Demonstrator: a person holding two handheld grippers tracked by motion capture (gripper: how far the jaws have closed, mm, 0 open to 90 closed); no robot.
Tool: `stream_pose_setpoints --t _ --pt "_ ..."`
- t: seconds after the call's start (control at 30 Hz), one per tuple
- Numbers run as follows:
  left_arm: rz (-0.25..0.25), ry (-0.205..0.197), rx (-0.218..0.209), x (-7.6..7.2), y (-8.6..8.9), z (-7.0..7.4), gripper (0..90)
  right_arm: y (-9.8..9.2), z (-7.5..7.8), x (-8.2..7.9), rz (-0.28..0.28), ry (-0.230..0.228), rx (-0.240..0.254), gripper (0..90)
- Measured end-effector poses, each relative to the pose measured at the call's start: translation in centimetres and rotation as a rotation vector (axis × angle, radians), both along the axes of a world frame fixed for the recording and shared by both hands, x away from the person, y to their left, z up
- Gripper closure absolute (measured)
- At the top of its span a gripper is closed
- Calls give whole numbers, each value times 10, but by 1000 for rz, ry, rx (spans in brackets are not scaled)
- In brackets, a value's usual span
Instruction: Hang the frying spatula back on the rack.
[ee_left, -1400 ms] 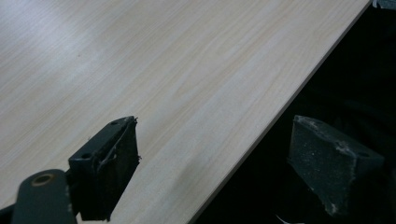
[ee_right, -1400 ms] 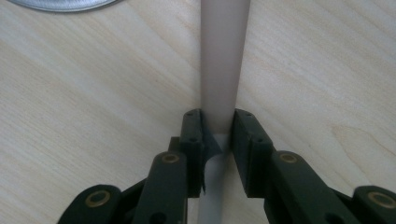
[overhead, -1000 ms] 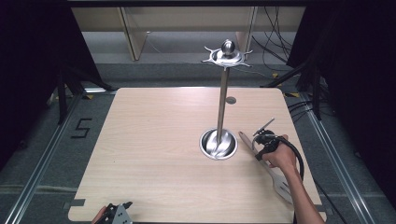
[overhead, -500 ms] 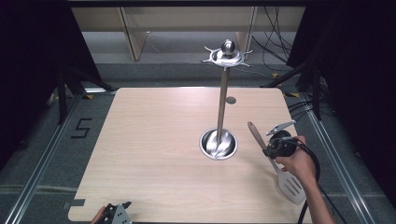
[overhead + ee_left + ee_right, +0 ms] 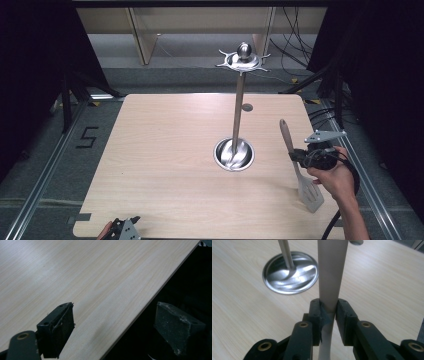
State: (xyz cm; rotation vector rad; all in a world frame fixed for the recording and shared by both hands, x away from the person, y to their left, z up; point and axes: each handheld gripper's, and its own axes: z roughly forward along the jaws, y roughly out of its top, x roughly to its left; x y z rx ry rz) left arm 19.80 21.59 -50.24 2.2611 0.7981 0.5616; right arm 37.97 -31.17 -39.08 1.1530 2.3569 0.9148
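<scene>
Nearest the person, at the bench's (image 5: 165, 150) front edge and well apart from the utensil stand (image 5: 239, 95), the left claw (image 5: 117, 332) hung half over the bench edge with its jaws spread and nothing between them.

To the right of the stand's round steel base (image 5: 234, 154), the right claw (image 5: 328, 315) pinched the slotted spatula (image 5: 300, 170) by its pale handle, just above where the handle narrows. In the high view the handle pointed up and away, toward the stand, while the slotted blade hung down toward the person, close over the bench. In the right gripper view both pads (image 5: 315, 312) pressed flat against the handle's sides.

Farther off, the stand's pole rose to a ring of hooks (image 5: 241, 60) under a ball finial. Judging by this, the spatula was meant to hang there.

The likely troubles come from the grip and the reach. The claw held the handle near its middle, so the blade's weight could pivot the spatula between the pads and swing the handle end off its aim. The hooks are small and sit high on a slender pole; a handle brought in crooked could knock the pole and rock the stand on its base, or miss the hook and drop. Whether the handle end has a hanging hole I cannot tell.
</scene>
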Motion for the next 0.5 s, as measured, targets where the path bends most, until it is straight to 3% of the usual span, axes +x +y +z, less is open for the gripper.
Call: stream_pose_setpoints --t 0.1,0.13,0.23,0.33,0.43,0.5 --pt "-10 0 15 0 2 1 153 -4 3 -3 -7 -48 50 758" --pt "-5 -4 16 1 2 0 153 -3 4 -5 -25 -35 74 758" --pt "-3 -3 20 1 2 0 153 -7 4 -5 -5 -84 73 758" --pt "1 -1 31 1 2 0 153 -6 7 -9 -15 -74 90 758" --pt "4 -1 12 0 1 0 152 -7 12 -11 5 -116 111 758" --pt "-2 -4 15 0 2 1 153 -7 14 -13 -4 -117 125 759"
